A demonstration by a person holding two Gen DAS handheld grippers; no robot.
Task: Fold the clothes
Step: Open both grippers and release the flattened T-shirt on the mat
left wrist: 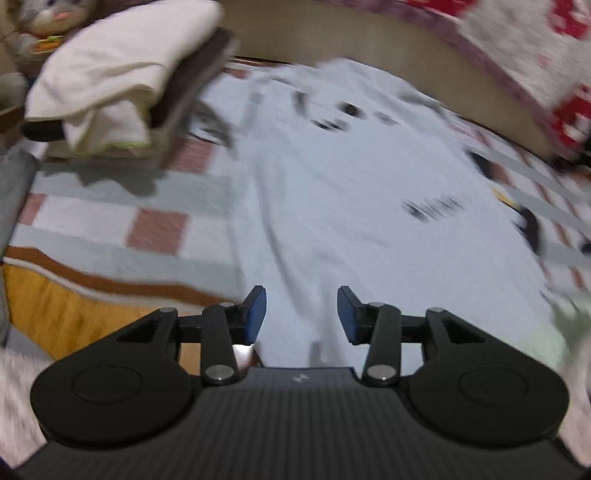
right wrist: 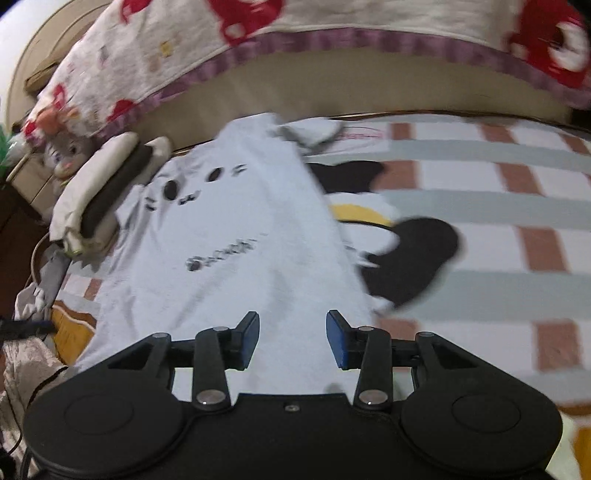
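the pale grey cloth t-shirt point(right wrist: 236, 258) looks soft and matt, lying on a checked woven bedcover point(right wrist: 498, 206). the matt black plastic left gripper point(left wrist: 301, 314) has ribbed housing, blue pads point(left wrist: 256, 314) and shiny metal pins.

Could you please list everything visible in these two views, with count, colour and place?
T-shirt: one, pale grey-white with a dark cartoon face and a line of text, spread flat on the bed.
Bedspread: one, checked white, grey and reddish-brown, under the shirt.
Black, white and yellow print: one, lying beside the shirt; blurred, and whether garment or bedspread motif I cannot tell.
Folded clothes stack: one, cream and dark grey, at the bed's far left.
Plush toy: one, grey, behind the stack.
Blanket: one, white with red motifs and purple border, draped over the headboard.
Left gripper: black, blue fingers open, over the shirt's near hem.
Right gripper: the same, open.
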